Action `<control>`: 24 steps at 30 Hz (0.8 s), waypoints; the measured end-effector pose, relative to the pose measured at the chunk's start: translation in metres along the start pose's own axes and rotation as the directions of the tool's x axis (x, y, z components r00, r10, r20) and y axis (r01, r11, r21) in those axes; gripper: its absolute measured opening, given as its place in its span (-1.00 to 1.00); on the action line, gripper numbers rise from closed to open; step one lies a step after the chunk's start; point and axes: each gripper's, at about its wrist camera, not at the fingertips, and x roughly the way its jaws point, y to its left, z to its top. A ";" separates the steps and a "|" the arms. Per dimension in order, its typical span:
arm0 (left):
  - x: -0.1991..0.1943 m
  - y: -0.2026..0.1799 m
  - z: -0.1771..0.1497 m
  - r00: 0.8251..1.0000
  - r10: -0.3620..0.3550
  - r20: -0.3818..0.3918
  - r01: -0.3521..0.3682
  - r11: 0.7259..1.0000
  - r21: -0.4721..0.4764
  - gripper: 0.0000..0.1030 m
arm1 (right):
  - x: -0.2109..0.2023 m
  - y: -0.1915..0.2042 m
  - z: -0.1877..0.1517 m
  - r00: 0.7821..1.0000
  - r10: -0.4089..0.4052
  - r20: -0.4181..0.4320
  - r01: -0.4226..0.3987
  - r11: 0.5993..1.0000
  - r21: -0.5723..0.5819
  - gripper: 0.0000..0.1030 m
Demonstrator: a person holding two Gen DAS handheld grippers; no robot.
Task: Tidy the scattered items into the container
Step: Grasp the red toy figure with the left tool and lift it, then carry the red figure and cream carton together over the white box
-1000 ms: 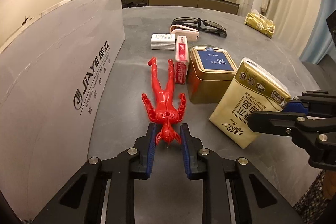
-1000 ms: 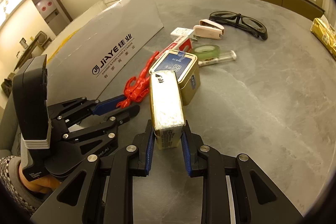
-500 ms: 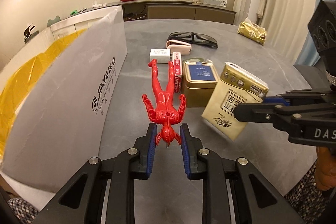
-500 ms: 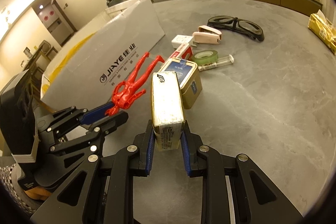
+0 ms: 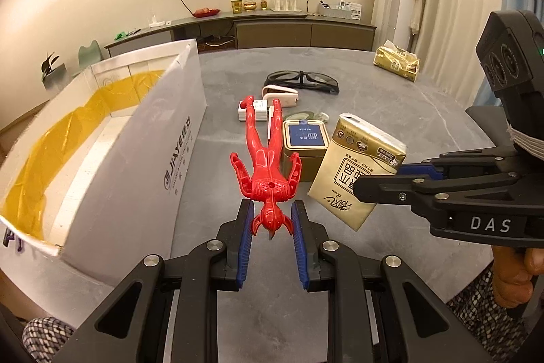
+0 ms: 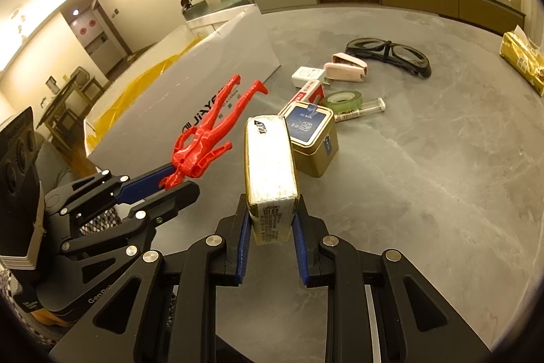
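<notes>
While lifted, red figure [image 5: 264,165] sits head-first between left claw [image 5: 271,227] pads.

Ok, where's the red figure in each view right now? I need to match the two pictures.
Left wrist: the red figure is at centre, head clamped in the left claw, legs pointing away.
Right wrist: the red figure is left of centre, held in the air by the left claw.
Shared landmark: the gold tin with the blue lid, on the table beside the figure.
</notes>
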 end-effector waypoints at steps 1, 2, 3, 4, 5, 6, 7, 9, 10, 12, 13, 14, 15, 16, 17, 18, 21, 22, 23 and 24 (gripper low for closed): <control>-0.003 0.000 0.000 1.000 0.002 0.003 -0.002 1.000 -0.001 -0.54 | -0.001 0.001 -0.001 1.000 0.000 0.003 0.000 1.000 -0.001 -0.52; -0.006 -0.001 0.001 1.000 0.003 0.007 -0.003 1.000 -0.001 -0.54 | -0.002 0.002 -0.001 1.000 -0.001 0.006 0.001 1.000 -0.003 -0.52; -0.009 -0.002 0.001 1.000 0.006 0.013 -0.006 1.000 0.001 -0.54 | -0.004 0.003 -0.002 1.000 -0.001 0.009 0.002 1.000 -0.004 -0.52; -0.013 -0.003 0.001 1.000 0.008 0.019 -0.008 1.000 0.003 -0.54 | -0.005 0.003 -0.002 1.000 -0.002 0.012 0.002 1.000 -0.006 -0.52; -0.016 -0.004 0.002 1.000 0.009 0.024 -0.009 1.000 0.005 -0.54 | -0.007 0.005 -0.003 1.000 -0.002 0.016 0.002 1.000 -0.008 -0.52; -0.020 -0.005 0.002 0.999 0.011 0.030 -0.011 1.000 0.007 -0.54 | -0.008 0.006 -0.003 1.000 -0.002 0.020 0.002 1.000 -0.011 -0.52; -0.023 -0.006 0.003 0.999 0.013 0.036 -0.014 1.000 0.010 -0.54 | -0.010 0.007 -0.004 1.000 -0.002 0.025 0.002 1.000 -0.012 -0.52; -0.028 -0.007 0.003 0.999 0.016 0.045 -0.017 1.000 0.011 -0.55 | -0.015 0.010 -0.005 0.999 0.002 0.037 -0.001 1.000 -0.016 -0.52; -0.031 -0.007 0.004 0.999 0.018 0.050 -0.018 1.000 0.012 -0.55 | -0.017 0.011 -0.006 0.999 0.004 0.043 -0.003 1.000 -0.017 -0.52; -0.037 -0.007 0.004 0.998 0.019 0.058 -0.019 1.000 0.011 -0.54 | -0.021 0.013 -0.008 0.998 0.010 0.054 -0.009 1.000 -0.020 -0.52; -0.040 -0.007 0.005 0.998 0.018 0.062 -0.019 1.000 0.011 -0.54 | -0.023 0.015 -0.008 0.998 0.012 0.059 -0.011 1.000 -0.021 -0.52; -0.043 -0.007 0.005 0.998 0.019 0.066 -0.019 1.000 0.011 -0.54 | -0.025 0.016 -0.009 0.998 0.015 0.065 -0.014 1.000 -0.024 -0.52; -0.047 -0.007 0.005 0.997 0.018 0.071 -0.019 1.000 0.010 -0.54 | -0.028 0.018 -0.009 0.997 0.019 0.072 -0.017 1.000 -0.026 -0.52; -0.050 -0.007 0.006 0.997 0.017 0.075 -0.017 1.000 0.010 -0.54 | -0.030 0.019 -0.010 0.997 0.023 0.078 -0.020 0.999 -0.028 -0.52; -0.053 -0.007 0.006 0.997 0.017 0.080 -0.018 1.000 0.010 -0.54 | -0.033 0.021 -0.009 0.996 0.026 0.086 -0.024 0.999 -0.032 -0.52; -0.056 -0.007 0.007 0.996 0.018 0.085 -0.018 1.000 0.009 -0.54 | -0.035 0.023 -0.009 0.995 0.030 0.095 -0.026 0.999 -0.037 -0.52; -0.064 -0.004 0.008 0.995 0.018 0.099 -0.018 1.000 0.001 -0.54 | -0.041 0.030 -0.008 0.993 0.040 0.115 -0.035 0.998 -0.044 -0.52; -0.067 -0.003 0.008 0.994 0.017 0.104 -0.017 1.000 -0.004 -0.54 | -0.043 0.031 -0.007 0.992 0.042 0.119 -0.037 0.998 -0.047 -0.52; -0.070 -0.001 0.008 0.994 0.016 0.107 -0.016 1.000 -0.008 -0.54 | -0.044 0.034 -0.007 0.991 0.045 0.122 -0.040 0.998 -0.048 -0.52; -0.072 0.001 0.009 0.994 0.016 0.111 -0.015 1.000 -0.012 -0.54 | -0.044 0.036 -0.006 0.991 0.048 0.125 -0.042 0.998 -0.049 -0.52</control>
